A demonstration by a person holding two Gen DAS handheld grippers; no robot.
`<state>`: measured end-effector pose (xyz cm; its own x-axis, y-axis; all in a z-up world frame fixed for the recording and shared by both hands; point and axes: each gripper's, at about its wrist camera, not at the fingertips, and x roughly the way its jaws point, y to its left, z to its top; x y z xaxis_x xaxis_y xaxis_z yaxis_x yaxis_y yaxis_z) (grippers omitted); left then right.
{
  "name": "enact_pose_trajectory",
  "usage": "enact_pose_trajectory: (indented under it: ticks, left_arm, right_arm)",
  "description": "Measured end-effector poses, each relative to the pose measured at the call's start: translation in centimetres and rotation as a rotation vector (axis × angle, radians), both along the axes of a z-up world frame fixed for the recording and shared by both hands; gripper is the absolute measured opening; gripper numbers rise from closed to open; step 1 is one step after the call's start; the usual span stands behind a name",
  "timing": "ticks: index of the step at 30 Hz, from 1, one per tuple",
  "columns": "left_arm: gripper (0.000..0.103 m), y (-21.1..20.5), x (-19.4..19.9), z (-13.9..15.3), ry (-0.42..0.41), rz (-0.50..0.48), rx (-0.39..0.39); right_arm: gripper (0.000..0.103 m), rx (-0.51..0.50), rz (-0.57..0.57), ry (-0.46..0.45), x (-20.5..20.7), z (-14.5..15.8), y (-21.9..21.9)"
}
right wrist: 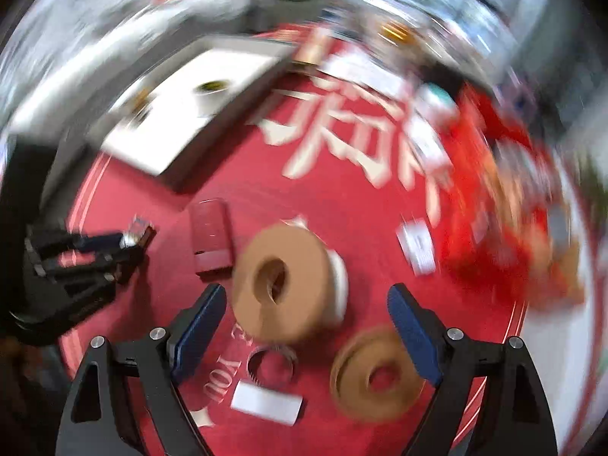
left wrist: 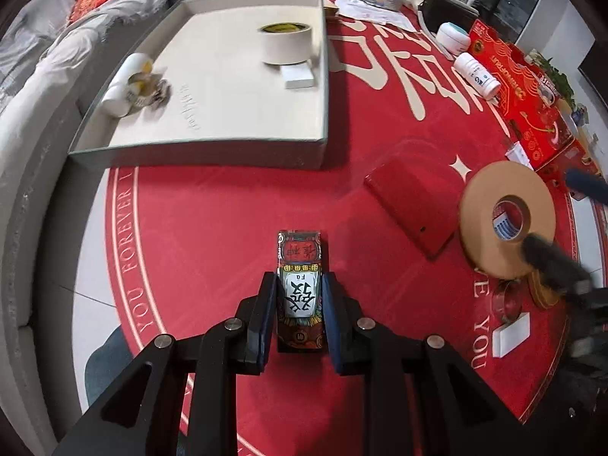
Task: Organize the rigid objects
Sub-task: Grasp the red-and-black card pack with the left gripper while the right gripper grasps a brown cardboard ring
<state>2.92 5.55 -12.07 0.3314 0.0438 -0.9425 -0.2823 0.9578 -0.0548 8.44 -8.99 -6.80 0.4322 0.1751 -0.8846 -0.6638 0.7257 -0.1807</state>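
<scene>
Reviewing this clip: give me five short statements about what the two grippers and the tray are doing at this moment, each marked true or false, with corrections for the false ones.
1. The left gripper is closed on the patterned card box. True.
2. The right gripper is shut on the big brown tape roll. False: its jaws stand wide apart, with the roll lying in front of them, not gripped.
3. A white tape roll sits inside the grey tray. True.
4. The red flat case lies in the tray. False: it lies on the red mat, outside the tray.
5. The white pill bottle stands upright. False: it lies on its side.
</scene>
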Motion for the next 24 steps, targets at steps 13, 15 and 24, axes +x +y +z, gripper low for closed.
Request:
enact_pose_trajectory:
  ticks: [13,15,24]
  left_arm:
    - [0.026,0.6,-0.7,0.8,-0.014,0.035,-0.027]
    - [0.026,0.6,-1.1,2.0,-0.042,0.036,-0.020]
    - [0.026,-0.1,-4.8,10.6,-0.206,0.055,0.027]
  right_arm:
    - [0.086,-0.282,0.282,-0.155,-1.6,-3.5,2.9]
    - [0.086,-0.193,0.222,-0.141,-1.2,-1.7,2.2]
    - [0.086,0.117,0.010,-0.133,-1.4,4.7,0.5]
